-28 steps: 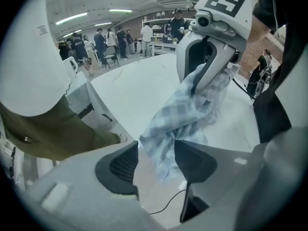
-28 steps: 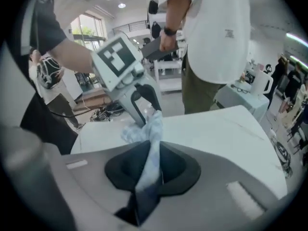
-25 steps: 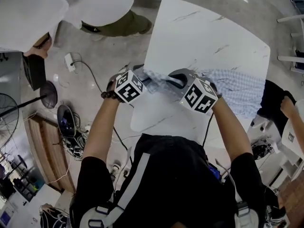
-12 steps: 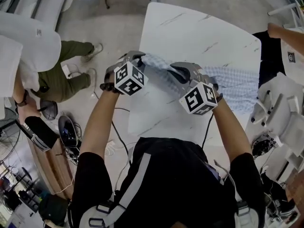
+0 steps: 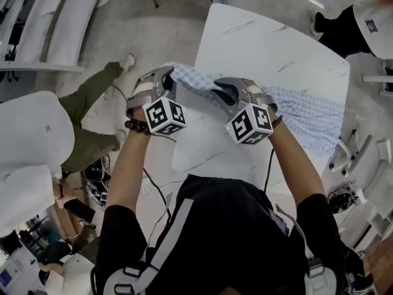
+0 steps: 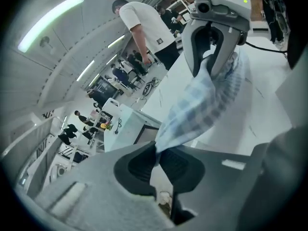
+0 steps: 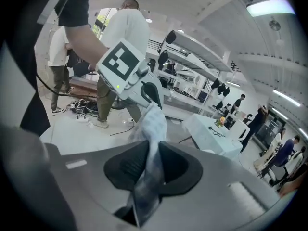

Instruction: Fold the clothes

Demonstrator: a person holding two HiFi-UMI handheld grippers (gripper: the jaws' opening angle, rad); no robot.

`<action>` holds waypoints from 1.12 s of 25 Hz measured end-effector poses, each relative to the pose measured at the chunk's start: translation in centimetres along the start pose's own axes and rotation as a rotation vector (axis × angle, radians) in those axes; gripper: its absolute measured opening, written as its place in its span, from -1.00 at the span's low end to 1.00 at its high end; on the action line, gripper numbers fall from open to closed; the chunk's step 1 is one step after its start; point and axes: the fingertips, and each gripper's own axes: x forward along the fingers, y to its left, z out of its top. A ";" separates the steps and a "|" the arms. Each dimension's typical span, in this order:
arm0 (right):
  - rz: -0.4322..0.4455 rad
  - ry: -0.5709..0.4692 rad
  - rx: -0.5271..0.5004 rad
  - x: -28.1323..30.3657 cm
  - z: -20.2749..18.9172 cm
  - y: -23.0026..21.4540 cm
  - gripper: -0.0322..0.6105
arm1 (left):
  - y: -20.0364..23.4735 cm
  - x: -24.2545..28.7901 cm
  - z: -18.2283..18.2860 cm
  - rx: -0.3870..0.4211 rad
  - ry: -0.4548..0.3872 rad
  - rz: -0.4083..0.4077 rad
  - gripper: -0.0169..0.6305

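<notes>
A blue-and-white checked cloth [image 5: 307,112] lies along the right side of the white marble-look table [image 5: 264,35]. Its near edge is lifted and stretched between both grippers. My left gripper [image 5: 169,77] is shut on one corner of it, off the table's left edge; in the left gripper view the cloth [image 6: 202,105] runs from its jaws up to the right gripper [image 6: 214,57]. My right gripper [image 5: 225,92] is shut on the same edge, its jaws having just eased slightly wider with the cloth [image 7: 151,124] still pinched. The left gripper [image 7: 155,97] shows in the right gripper view.
A person in a white top and olive trousers [image 5: 37,146] stands on the floor to the left, near cables [image 5: 98,177]. Another person [image 5: 362,17] is beyond the table's far right corner. White chairs [image 5: 362,158] stand at the right.
My left gripper has shut on the cloth's corner and risen with it. Both grippers have moved up and left, lifting the cloth's edge off the table. The bystanders have shifted.
</notes>
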 end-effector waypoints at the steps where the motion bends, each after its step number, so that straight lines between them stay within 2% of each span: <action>1: 0.024 0.007 -0.002 0.5 -0.1 0.8 -0.68 | -0.7 -0.6 -0.9 0.002 0.018 0.000 -0.87; 8: 0.168 0.054 0.013 3.5 -1.5 7.2 -0.61 | -7.9 -2.6 -7.6 -0.119 0.152 -0.106 -0.86; 15: 0.228 0.094 -0.042 5.0 -2.4 11.4 -0.55 | -12.4 -3.9 -10.5 -0.185 0.221 -0.189 -0.82; 17: 0.278 0.105 -0.067 4.9 -2.7 13.0 -0.26 | -13.9 -4.3 -11.0 -0.207 0.233 -0.237 -0.76; 19: 0.302 0.097 -0.071 4.5 -2.6 14.1 -0.07 | -15.7 -4.8 -11.4 -0.235 0.250 -0.310 -0.58; 22: 0.285 0.076 -0.033 3.7 -2.0 14.1 -0.06 | -16.9 -5.6 -11.5 -0.288 0.253 -0.398 -0.38; 25: 0.251 0.064 -0.002 3.1 -1.3 13.1 -0.05 | -15.7 -6.3 -10.5 -0.303 0.225 -0.420 -0.33; 28: 0.224 0.048 0.042 1.9 -0.5 11.4 -0.05 | -13.8 -6.2 -7.6 -0.300 0.157 -0.419 -0.30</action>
